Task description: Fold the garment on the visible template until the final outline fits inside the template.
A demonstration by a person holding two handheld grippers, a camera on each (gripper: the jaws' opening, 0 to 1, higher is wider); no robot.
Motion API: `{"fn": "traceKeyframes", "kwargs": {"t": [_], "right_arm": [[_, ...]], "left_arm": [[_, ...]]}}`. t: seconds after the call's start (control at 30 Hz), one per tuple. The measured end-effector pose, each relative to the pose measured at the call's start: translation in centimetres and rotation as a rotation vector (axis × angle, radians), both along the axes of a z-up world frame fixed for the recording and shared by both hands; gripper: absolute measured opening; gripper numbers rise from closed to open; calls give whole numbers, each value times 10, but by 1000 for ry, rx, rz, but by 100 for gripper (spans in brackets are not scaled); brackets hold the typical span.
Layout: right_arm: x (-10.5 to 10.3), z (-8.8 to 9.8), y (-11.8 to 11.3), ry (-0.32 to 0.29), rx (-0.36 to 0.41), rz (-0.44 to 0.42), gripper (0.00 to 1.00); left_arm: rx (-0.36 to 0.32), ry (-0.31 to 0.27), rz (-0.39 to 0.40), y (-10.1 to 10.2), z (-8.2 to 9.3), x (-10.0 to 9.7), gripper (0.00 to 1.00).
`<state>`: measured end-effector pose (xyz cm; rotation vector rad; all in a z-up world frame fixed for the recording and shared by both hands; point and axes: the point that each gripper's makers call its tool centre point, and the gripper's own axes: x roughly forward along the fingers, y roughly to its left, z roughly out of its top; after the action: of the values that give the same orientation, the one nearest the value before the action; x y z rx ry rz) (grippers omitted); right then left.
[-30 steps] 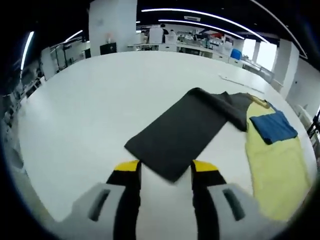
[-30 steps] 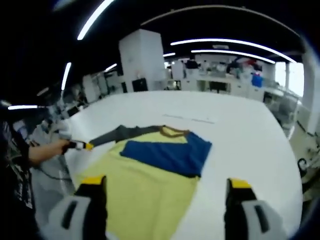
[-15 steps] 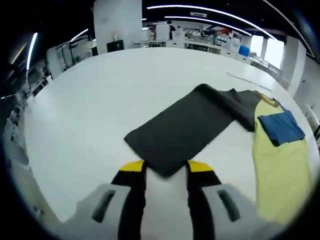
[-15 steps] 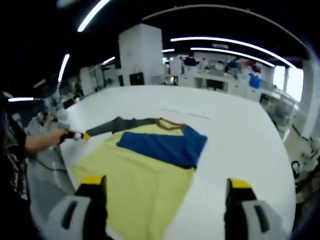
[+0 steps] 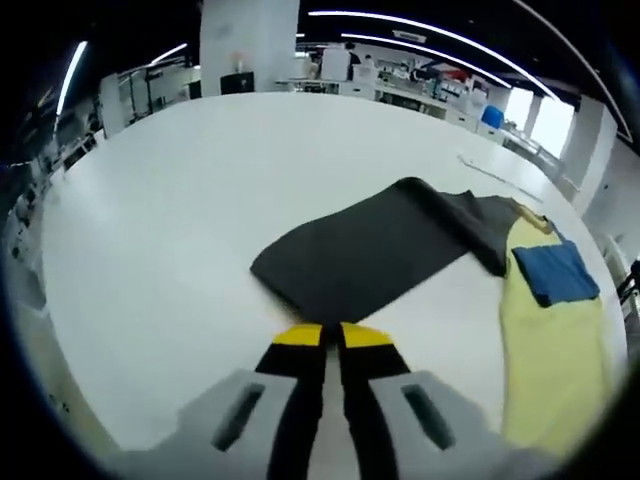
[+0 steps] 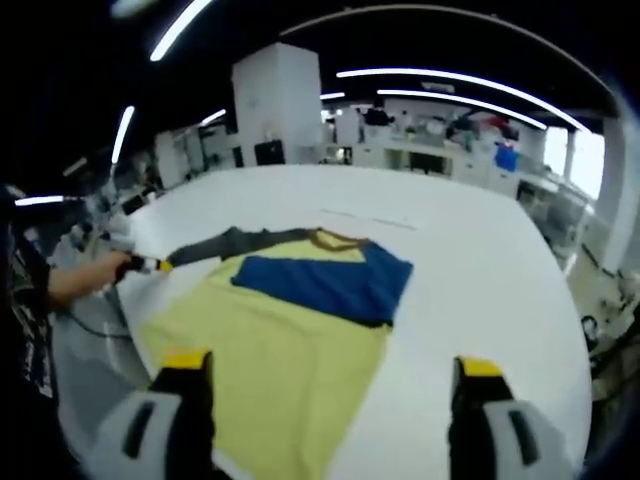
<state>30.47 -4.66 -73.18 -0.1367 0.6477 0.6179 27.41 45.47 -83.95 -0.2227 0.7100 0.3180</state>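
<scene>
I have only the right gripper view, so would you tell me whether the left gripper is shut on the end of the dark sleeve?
Observer: Yes. In the left gripper view the left gripper has its fingers almost together, pinching the near edge of the dark sleeve.
Operator: Thank you. Does the sleeve lie flat along its length?
Observer: Mostly. It spreads broad and flat on the table, but it humps into a raised fold where it joins the yellow shirt.
</scene>
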Motion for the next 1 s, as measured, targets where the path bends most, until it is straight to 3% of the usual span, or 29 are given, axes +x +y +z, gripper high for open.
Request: {"fn": "traceKeyframes", "kwargs": {"t": [0.17,0.43,1.0], "right_arm": [[0,0,1,-1,-1,3,99],[-2,-2,2,2,-42,27,99],[-15,-7,13,30,-42,112,99]], "left_arm": [[5,-5,-6,2,6,-1,1],[39,-14,-29,26,16,5,1],[121,64,-118,48,21,0,1]]}}
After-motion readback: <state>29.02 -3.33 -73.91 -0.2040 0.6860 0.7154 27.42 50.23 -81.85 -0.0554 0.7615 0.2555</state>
